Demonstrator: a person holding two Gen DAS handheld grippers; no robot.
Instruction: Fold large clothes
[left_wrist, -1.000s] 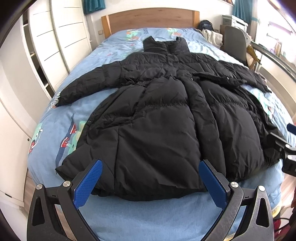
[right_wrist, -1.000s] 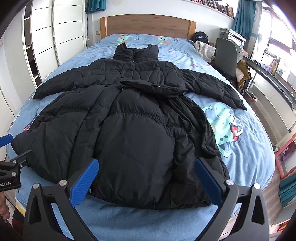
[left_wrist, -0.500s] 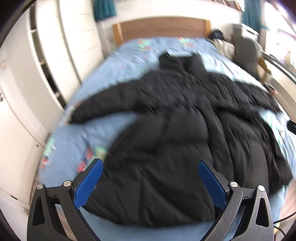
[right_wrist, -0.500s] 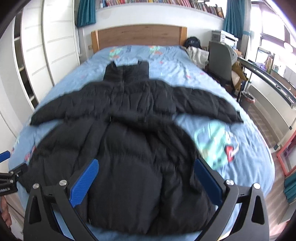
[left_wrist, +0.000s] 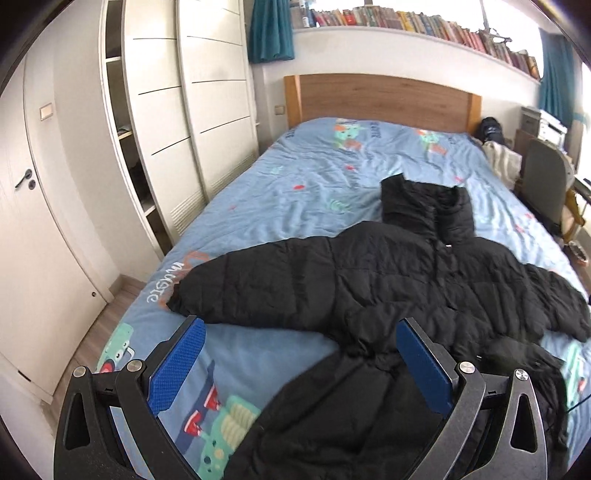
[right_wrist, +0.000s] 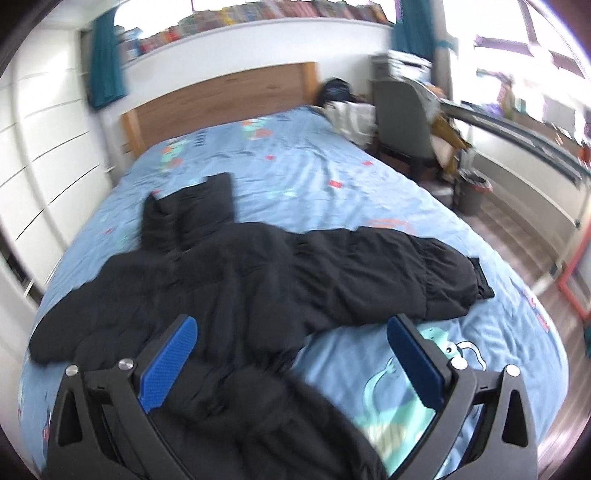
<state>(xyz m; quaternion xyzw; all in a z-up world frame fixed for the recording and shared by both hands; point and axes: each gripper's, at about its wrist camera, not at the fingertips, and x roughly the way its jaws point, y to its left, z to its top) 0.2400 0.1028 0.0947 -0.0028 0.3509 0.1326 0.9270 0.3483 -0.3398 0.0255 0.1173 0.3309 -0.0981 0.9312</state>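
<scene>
A long black puffer coat (left_wrist: 388, 295) lies spread on the blue printed bedspread (left_wrist: 314, 184), collar toward the headboard and both sleeves stretched out sideways. In the left wrist view my left gripper (left_wrist: 299, 360) hovers open above the coat's left side, near its left sleeve (left_wrist: 251, 288), with nothing between its blue pads. The right wrist view shows the same coat (right_wrist: 229, 295) with its right sleeve (right_wrist: 388, 273) reaching toward the bed's right edge. My right gripper (right_wrist: 291, 356) is open above the coat's right side, holding nothing.
White wardrobe doors (left_wrist: 184, 122) and a door (left_wrist: 33, 221) line the left of the bed. A wooden headboard (left_wrist: 384, 96) stands at the far end, a bookshelf above. A grey chair (right_wrist: 402, 118), a bin (right_wrist: 474, 192) and a long desk sit to the right.
Both grippers have moved forward from the coat's hem toward its sleeves and tilted up; each has swung outward, left toward the left sleeve, right toward the right sleeve. Both stay open.
</scene>
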